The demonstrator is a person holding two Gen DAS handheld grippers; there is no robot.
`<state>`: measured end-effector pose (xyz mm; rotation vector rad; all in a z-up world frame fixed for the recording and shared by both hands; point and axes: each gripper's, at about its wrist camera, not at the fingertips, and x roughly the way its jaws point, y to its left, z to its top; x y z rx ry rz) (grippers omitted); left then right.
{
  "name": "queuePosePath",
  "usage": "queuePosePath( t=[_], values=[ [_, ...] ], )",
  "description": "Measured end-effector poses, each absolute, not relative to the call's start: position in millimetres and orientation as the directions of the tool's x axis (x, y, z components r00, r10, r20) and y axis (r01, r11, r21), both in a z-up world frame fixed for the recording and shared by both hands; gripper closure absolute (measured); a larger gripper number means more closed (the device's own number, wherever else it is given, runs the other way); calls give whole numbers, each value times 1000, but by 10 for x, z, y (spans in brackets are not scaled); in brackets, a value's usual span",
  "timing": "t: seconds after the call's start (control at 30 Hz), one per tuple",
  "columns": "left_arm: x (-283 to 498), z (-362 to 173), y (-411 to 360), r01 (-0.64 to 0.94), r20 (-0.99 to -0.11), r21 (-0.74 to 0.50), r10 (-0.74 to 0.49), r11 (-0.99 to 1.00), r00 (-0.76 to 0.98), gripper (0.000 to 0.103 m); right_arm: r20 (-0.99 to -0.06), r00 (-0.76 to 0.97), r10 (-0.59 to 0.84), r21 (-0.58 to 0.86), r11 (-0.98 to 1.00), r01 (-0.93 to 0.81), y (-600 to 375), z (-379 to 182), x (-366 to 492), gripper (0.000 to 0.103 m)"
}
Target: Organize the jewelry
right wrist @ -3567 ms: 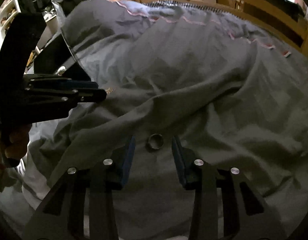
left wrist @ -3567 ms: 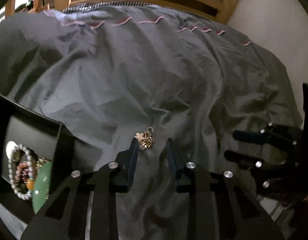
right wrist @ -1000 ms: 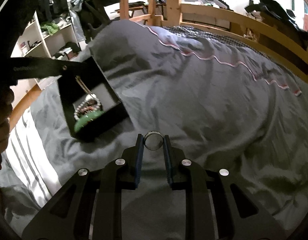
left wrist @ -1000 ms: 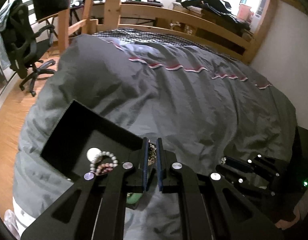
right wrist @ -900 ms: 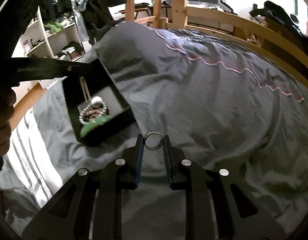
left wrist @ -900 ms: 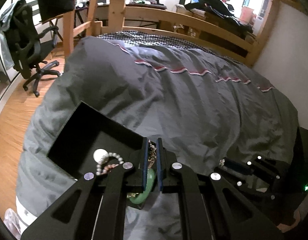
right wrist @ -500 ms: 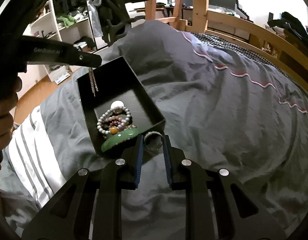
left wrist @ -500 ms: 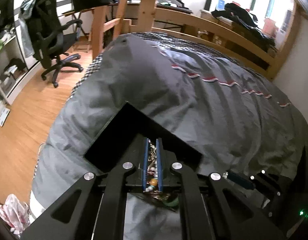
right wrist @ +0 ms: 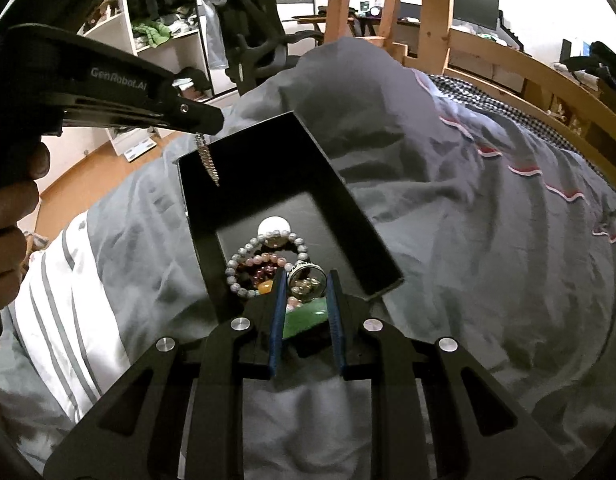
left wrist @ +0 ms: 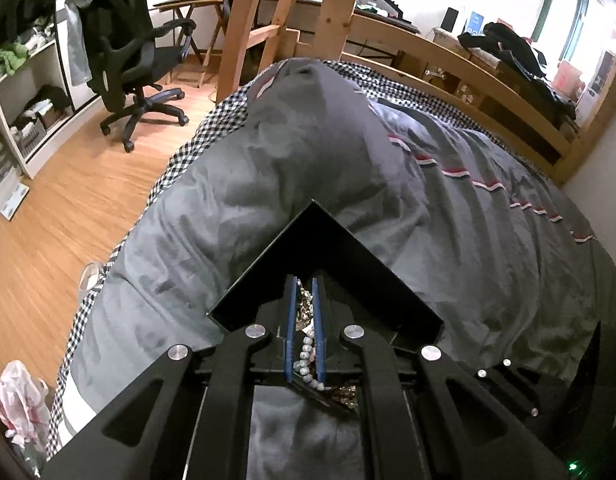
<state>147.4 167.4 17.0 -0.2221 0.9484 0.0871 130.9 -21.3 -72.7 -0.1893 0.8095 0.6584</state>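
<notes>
A black open box (right wrist: 349, 216) lies on the grey duvet. It holds bead bracelets (right wrist: 244, 258), a white round piece (right wrist: 272, 227) and a green bangle (right wrist: 308, 318). My left gripper (left wrist: 304, 286) is shut on a gold chain necklace (left wrist: 304, 308) and holds it over the box (left wrist: 327, 236). In the right wrist view the necklace (right wrist: 208, 162) dangles from the left gripper (right wrist: 204, 118) above the box's far left corner. My right gripper (right wrist: 306, 276) is shut on a silver ring (right wrist: 306, 278) above the box's near end.
The grey duvet (left wrist: 447, 200) covers the bed, with a striped sheet (right wrist: 68, 280) at its left edge. A wooden bed frame (left wrist: 447, 68) runs along the far side. An office chair (left wrist: 128, 56) and shelves (right wrist: 156, 40) stand on the wooden floor to the left.
Both grippers picked up their pieces from the duvet and carried them left over the box. In the last half second both moved farther over the box.
</notes>
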Motion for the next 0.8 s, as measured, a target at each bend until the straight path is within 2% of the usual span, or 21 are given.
queuePosePath(
  t=[0.13,0.17,0.2,0.23,0.27,0.3,0.33,0.37,0.43,0.53,0.67,0.8],
  values=[
    [1493,135,1668,-170,-823,-151,-28,974,568,96,-713,496,495,101,773,-627,-109,-748,1330,82],
    [1492,134,1674,-175,-823,-146,-22,974,568,96,-715,493,497,103,771,-628,-94,-757,1335,78],
    [1491,131,1671,-178,-823,-140,-15,974,568,95,-715,486,503,108,765,-634,-78,-770,1341,63],
    [1500,135,1673,-185,-824,-132,-4,974,567,90,-708,482,516,119,760,-639,-80,-776,1341,50],
    [1497,144,1682,-192,-823,-134,-1,972,568,84,-688,502,524,123,766,-631,-110,-762,1330,28],
    [1494,160,1685,-201,-819,-138,3,970,574,61,-670,525,525,125,776,-618,-139,-744,1324,14],
    [1483,189,1690,-210,-808,-137,13,968,589,38,-656,539,528,132,784,-607,-169,-725,1324,10],
    [1460,231,1703,-225,-794,-124,39,966,607,23,-647,547,531,139,788,-600,-197,-704,1334,7],
    [1413,310,1721,-246,-771,-112,72,963,633,13,-630,578,519,142,808,-572,-274,-648,1358,4],
    [1358,433,1730,-241,-741,-134,65,961,669,7,-622,595,509,155,825,-543,-392,-570,1396,4],
    [1301,558,1643,-212,-714,-129,58,969,698,6,-621,613,488,155,843,-515,-507,-454,1383,4],
    [1227,649,1555,-212,-727,-119,60,970,684,6,-647,610,458,157,863,-481,-594,-338,1309,4]
  ],
)
